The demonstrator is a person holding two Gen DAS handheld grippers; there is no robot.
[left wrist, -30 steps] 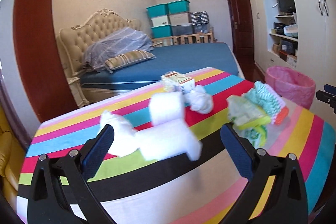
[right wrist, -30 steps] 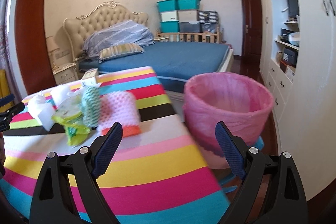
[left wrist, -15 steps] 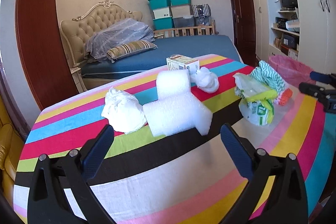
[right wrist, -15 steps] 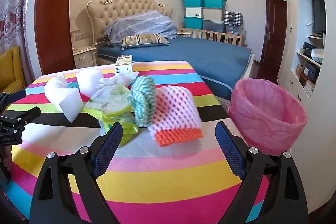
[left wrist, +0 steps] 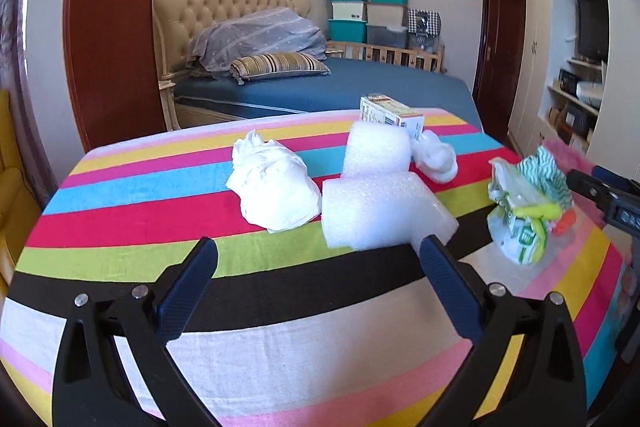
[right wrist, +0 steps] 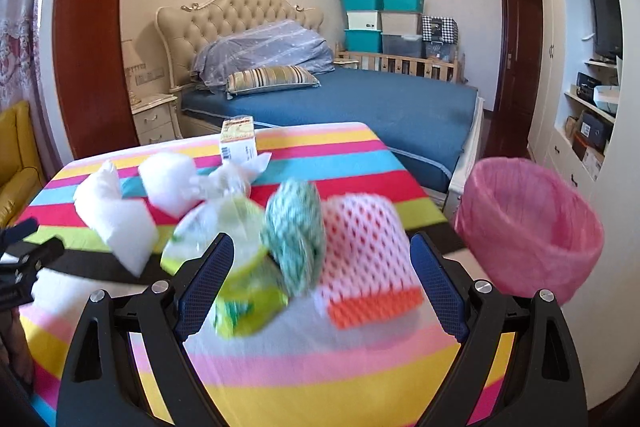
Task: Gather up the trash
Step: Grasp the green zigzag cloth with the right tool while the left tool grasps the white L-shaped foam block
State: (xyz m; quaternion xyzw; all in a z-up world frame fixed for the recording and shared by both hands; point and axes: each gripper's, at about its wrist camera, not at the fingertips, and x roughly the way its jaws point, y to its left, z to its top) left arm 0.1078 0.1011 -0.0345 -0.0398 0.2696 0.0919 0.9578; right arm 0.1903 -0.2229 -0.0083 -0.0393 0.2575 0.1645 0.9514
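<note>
Trash lies on a striped tablecloth [left wrist: 280, 327]. My left gripper [left wrist: 318, 281] is open and empty, just short of a white foam block [left wrist: 380, 211] and a crumpled white tissue [left wrist: 272, 187]. My right gripper [right wrist: 322, 275] is open, with a green checked cloth [right wrist: 296, 231], a pink and orange foam net [right wrist: 364, 255] and a green plastic bag [right wrist: 236, 267] between its fingers' line of sight. A pink-lined trash bin [right wrist: 528, 227] stands off the table's right edge.
A small carton [left wrist: 390, 111] and a white wad [left wrist: 436, 159] lie at the table's far side. A blue bed [right wrist: 360, 99] stands behind the table. White cupboards and shelves [right wrist: 588, 75] line the right wall. A yellow chair [right wrist: 16, 155] is at the left.
My left gripper has drawn nearer to the foam block and tissue. My right gripper has swung left from the bin and moved close over the cloth and foam net.
</note>
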